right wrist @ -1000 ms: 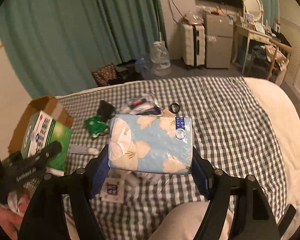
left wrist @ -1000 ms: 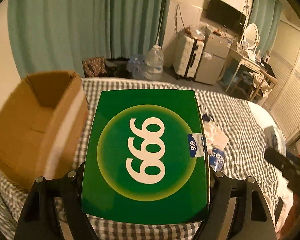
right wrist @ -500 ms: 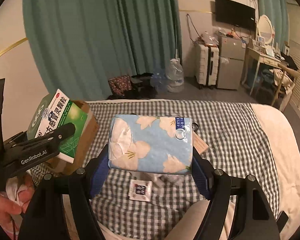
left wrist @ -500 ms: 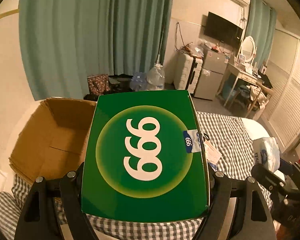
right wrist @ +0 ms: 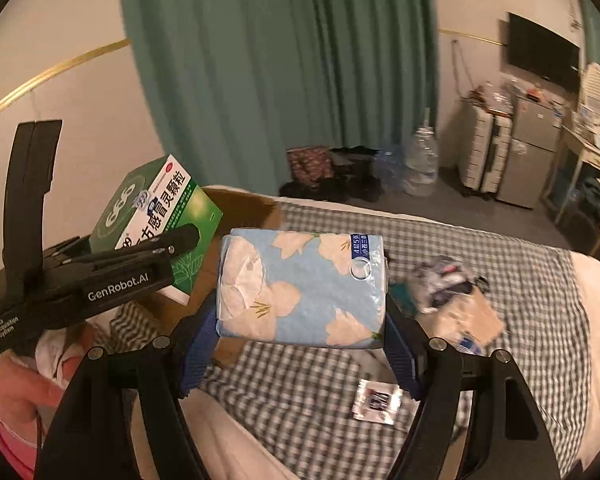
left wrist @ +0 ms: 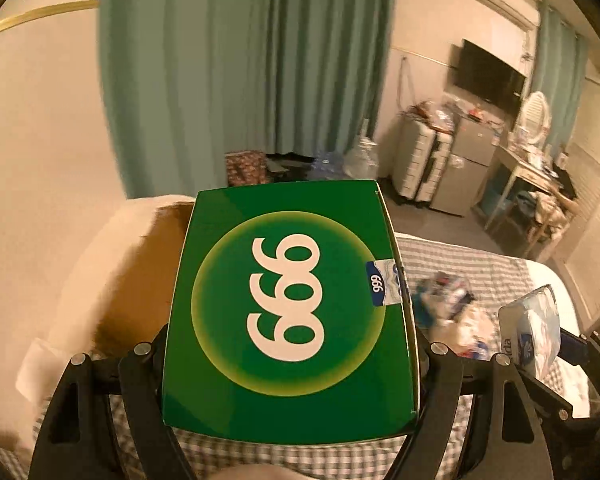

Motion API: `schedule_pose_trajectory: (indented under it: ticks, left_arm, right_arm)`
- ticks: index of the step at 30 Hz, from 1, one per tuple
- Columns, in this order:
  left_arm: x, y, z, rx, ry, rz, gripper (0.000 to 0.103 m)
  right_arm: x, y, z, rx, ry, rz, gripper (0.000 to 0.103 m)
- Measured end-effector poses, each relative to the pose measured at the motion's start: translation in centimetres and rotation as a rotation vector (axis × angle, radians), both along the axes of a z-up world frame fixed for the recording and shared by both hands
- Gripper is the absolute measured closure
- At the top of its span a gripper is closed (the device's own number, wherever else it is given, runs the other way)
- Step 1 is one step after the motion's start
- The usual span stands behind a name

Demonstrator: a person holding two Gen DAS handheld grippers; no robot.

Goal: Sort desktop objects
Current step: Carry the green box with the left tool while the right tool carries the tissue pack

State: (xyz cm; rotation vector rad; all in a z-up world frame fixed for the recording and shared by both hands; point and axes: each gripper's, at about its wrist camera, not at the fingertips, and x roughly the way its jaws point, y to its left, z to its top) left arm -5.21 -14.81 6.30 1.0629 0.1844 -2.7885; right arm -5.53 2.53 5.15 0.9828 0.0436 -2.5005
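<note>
My left gripper (left wrist: 290, 344) is shut on a green medicine box (left wrist: 288, 300) marked 999, held flat and filling the middle of the left wrist view. The same green box (right wrist: 156, 208) shows at the left of the right wrist view, above the brown cardboard box (right wrist: 244, 204). That cardboard box (left wrist: 132, 280) is a blur behind the green box's left side. My right gripper (right wrist: 302, 320) is shut on a blue floral tissue pack (right wrist: 300, 284), held above the checked bedspread (right wrist: 520, 280). The tissue pack (left wrist: 532, 332) also appears at the right edge of the left wrist view.
A heap of small packets (right wrist: 452, 292) lies on the bedspread to the right, with a single sachet (right wrist: 376, 396) nearer. A person's hand (right wrist: 20, 392) grips the left tool. Beyond the bed are teal curtains (right wrist: 300, 80), a water jug (right wrist: 420, 160), suitcases (right wrist: 484, 152) and a desk.
Both grippers rose and swung left toward the cardboard box, each keeping its load. The bedspread sank lower in both views and the curtain and wall now fill more of them.
</note>
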Motion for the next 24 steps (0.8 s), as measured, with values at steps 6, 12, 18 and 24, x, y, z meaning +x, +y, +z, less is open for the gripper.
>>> schedule_pose_trajectory:
  ticks: [6,12,18,24]
  left_arm:
    - [0.4,-6.0,-2.6,-0.006,-0.045,0.086,0.020]
    - [0.2,-9.4,-6.0,0.019,-0.107,0.129,0.020]
    - [-0.8,-11.4,-8.9,0.061,-0.155,0.153,0.020]
    - [-2.2,-12.2,-9.4,0.097,-0.157,0.153,0.000]
  right_arm:
    - [-1.7,-6.1,-1.6,0.006,-0.038,0.095,0.029]
    - [-4.6,-11.3,-3.5,0.007,-0.081,0.157,0.029]
    - [-8.0,-14.7,-6.1,-0.005,-0.144,0.176,0.029]
    - [-10.6,-16.1,-6.8,-0.102,-0.165,0.184,0.009]
